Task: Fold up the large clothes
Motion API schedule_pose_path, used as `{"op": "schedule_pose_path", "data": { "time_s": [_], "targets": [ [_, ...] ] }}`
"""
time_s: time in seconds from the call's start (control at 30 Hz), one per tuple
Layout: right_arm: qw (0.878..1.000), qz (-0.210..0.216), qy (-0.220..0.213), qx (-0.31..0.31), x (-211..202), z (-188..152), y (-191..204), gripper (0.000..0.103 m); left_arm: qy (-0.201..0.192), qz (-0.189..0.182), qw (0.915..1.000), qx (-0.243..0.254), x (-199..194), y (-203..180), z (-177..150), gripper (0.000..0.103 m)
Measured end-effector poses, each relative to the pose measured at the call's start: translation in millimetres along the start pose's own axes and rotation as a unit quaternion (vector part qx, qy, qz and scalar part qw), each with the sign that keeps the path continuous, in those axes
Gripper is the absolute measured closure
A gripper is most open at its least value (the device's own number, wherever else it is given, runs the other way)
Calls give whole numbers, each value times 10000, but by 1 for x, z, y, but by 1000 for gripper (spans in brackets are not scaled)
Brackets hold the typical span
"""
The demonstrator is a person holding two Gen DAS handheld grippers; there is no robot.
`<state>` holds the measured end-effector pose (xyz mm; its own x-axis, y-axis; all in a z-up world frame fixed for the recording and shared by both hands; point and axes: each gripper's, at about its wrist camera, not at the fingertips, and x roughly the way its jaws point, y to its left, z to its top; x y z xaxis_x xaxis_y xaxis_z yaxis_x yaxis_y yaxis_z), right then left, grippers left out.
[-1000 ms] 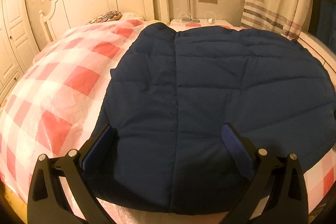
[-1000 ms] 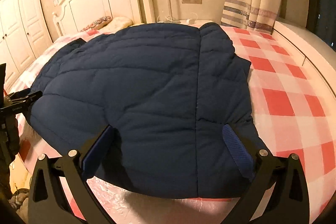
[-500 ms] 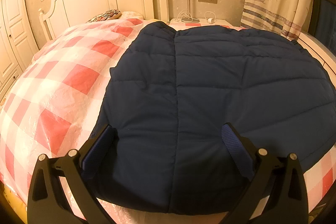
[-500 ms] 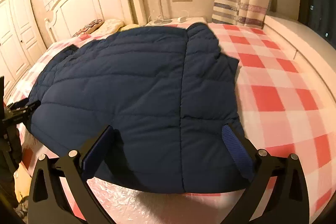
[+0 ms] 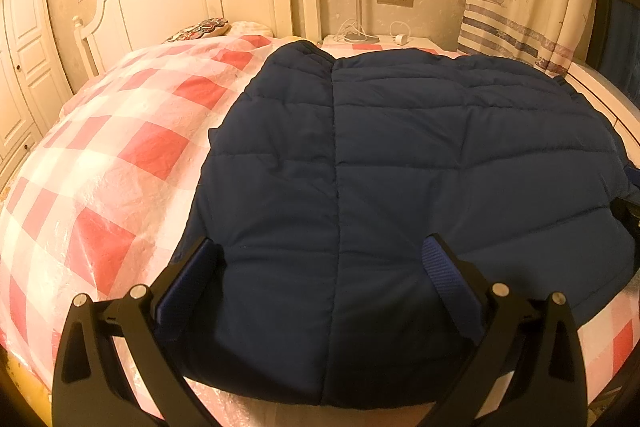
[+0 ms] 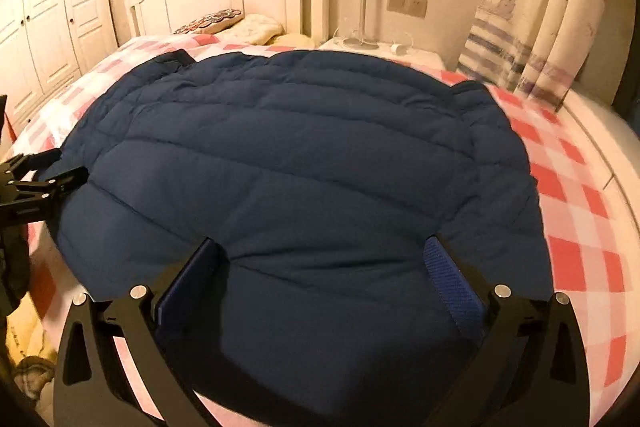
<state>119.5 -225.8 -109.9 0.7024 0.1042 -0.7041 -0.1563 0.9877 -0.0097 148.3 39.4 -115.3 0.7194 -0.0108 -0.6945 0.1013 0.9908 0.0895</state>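
Our jaws on both the left gripper (image 5: 320,263) and right gripper (image 6: 322,259) are spread wide over the blue coat (image 5: 400,167). We think it is puffy, soft and light, so we pinch its near edge.

We cannot see the jacket's (image 5: 400,167) near hem in the left wrist view: at six o'clock it runs behind the gripper fingers (image 5: 184,287). At three o'clock the frame cuts its far side. In the right wrist view, the curtain (image 6: 532,39) at two o'clock is smeared, its print unreadable to us.
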Motion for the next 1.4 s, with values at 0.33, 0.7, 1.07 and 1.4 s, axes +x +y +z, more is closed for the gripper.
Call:
{"op": "schedule_pose_path", "data": {
  "time_s": [0.33, 0.7, 1.07, 1.4],
  "targets": [
    [9994, -178, -229, 179, -2, 79, -44, 5, -275, 81, 9989, 381, 15, -28, 114, 2],
    [9893, -20, 770, 1237, 123, 120, -126, 4, 1094, -142, 9929, -448, 153, 9, 159, 2],
    [9871, -697, 594, 1314, 108, 126, -117, 5, 938, 210, 9951, -223, 150, -2, 154, 2],
    [9944, -423, 835, 492, 150, 159, -27, 5, 909, 267, 9952, -231, 149, -1, 155, 2]
  ]
}}
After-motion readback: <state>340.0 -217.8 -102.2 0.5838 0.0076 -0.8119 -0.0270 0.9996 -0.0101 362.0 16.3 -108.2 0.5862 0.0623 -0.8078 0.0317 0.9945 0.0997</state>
